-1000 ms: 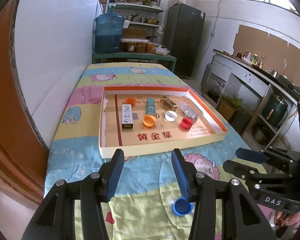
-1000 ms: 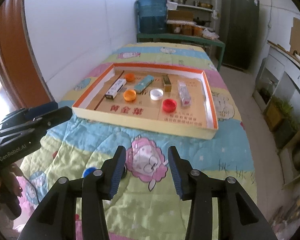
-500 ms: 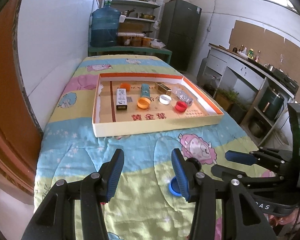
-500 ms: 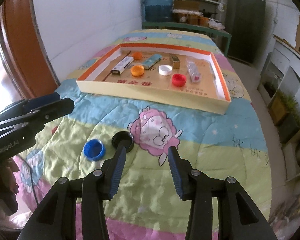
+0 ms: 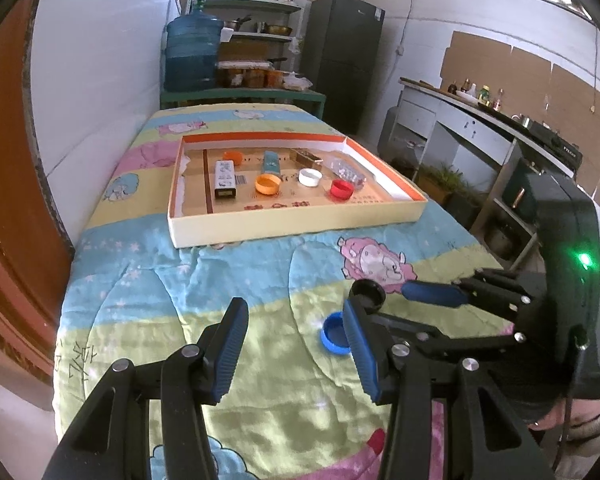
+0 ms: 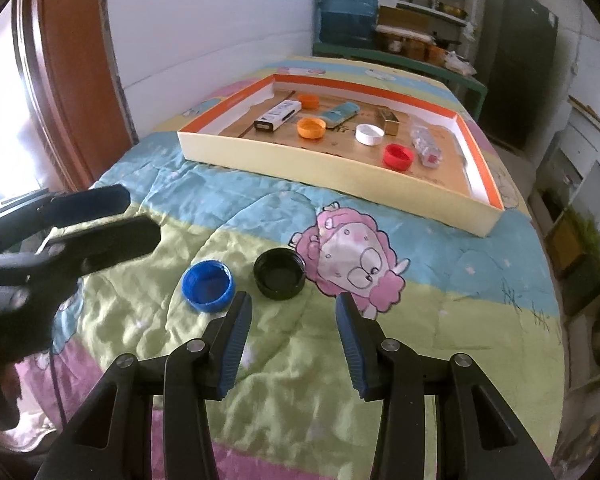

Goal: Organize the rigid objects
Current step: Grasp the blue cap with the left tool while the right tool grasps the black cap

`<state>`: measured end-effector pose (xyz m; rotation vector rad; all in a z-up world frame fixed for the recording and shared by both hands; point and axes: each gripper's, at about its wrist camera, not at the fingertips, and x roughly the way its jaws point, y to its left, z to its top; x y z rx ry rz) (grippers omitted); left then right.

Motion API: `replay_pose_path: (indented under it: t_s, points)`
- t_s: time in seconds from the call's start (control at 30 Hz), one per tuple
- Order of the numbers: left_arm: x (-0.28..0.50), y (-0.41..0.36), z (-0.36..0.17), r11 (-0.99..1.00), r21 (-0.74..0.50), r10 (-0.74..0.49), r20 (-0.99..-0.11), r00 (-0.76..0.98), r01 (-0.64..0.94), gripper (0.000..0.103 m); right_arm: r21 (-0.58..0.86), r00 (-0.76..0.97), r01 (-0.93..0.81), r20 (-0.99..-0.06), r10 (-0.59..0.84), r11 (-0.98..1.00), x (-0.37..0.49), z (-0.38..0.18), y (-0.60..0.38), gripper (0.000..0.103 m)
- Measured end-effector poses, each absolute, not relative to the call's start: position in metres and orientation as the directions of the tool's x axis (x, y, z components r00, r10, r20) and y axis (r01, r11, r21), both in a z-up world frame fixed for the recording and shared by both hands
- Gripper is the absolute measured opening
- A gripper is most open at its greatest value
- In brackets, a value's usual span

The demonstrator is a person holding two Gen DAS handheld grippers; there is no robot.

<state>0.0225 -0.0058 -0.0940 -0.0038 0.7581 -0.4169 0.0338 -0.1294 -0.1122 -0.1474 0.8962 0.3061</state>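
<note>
Two loose caps, one blue cap (image 6: 208,286) and one black cap (image 6: 279,274), lay side by side on the quilted surface (image 6: 440,280) near its front edge. The tray (image 6: 320,164) held four caps and four small packs. Left tool (image 5: 296,344) and right tool (image 6: 294,338) stood open, empty.

In the left wrist view, the left gripper's right finger (image 5: 360,344) covered part of the blue cap (image 5: 334,330) and the near rim of the black cap (image 5: 367,290). The print on the tray (image 5: 292,228) floor and the labels on the far counter's bottles (image 5: 476,92) were too small to read.
</note>
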Motion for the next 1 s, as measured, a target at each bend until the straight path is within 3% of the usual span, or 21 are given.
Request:
replay_pose_path:
  t_s: [0.23, 0.3, 0.33, 0.6, 1.0]
  points:
    - [0.022, -0.004, -0.101, 0.918, -0.148, -0.364, -0.685, 0.631, 0.369, 0.049, -0.012, 0.591, -0.340, -0.780, 0.204, 0.940, 0.049, -0.119, -0.122, 0.045]
    - [0.021, -0.006, -0.103, 0.913, -0.146, -0.371, -0.690, 0.622, 0.382, 0.049, -0.012, 0.595, -0.334, -0.778, 0.201, 0.942, 0.053, -0.119, -0.122, 0.031]
    - [0.021, -0.009, -0.104, 0.908, -0.145, -0.376, -0.693, 0.615, 0.393, 0.049, -0.014, 0.596, -0.331, -0.778, 0.198, 0.944, 0.054, -0.119, -0.122, 0.030]
    - [0.023, -0.034, -0.117, 0.877, -0.124, -0.401, -0.721, 0.565, 0.465, 0.049, -0.022, 0.622, -0.260, -0.769, 0.150, 0.965, 0.052, -0.114, -0.143, 0.030]
    - [0.035, -0.053, -0.130, 0.884, -0.065, -0.347, -0.754, 0.558, 0.462, 0.047, 0.009, 0.633, -0.184, -0.764, 0.126, 0.983, 0.043, -0.109, -0.171, 0.030]
